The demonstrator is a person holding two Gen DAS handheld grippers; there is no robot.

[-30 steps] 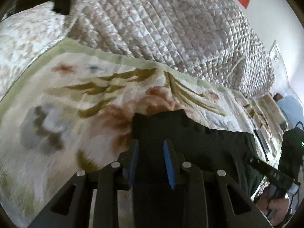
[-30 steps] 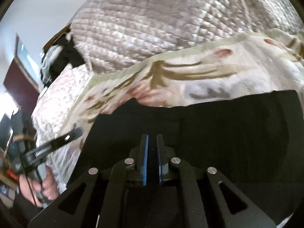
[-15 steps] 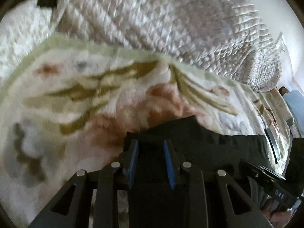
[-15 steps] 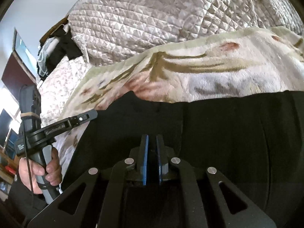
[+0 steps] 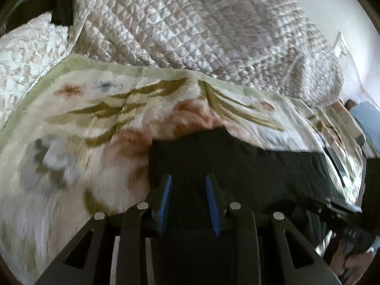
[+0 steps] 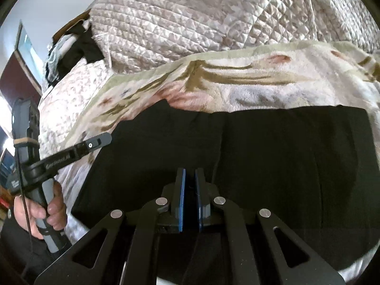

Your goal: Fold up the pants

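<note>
Flowery blanket [image 5: 99, 118] covers the bed, with a quilted cover [image 5: 201, 28] behind it. Black pants [image 6: 261, 154] lie flat on the blanket. Left gripper [image 5: 187, 190] is spread apart above them. Right gripper [image 6: 189, 180] pinches the pants.

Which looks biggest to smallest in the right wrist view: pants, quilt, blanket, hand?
1. pants, though nearest the camera
2. quilt
3. blanket; these two look close
4. hand

low, close views sharing pants [image 5: 237, 163]
</note>
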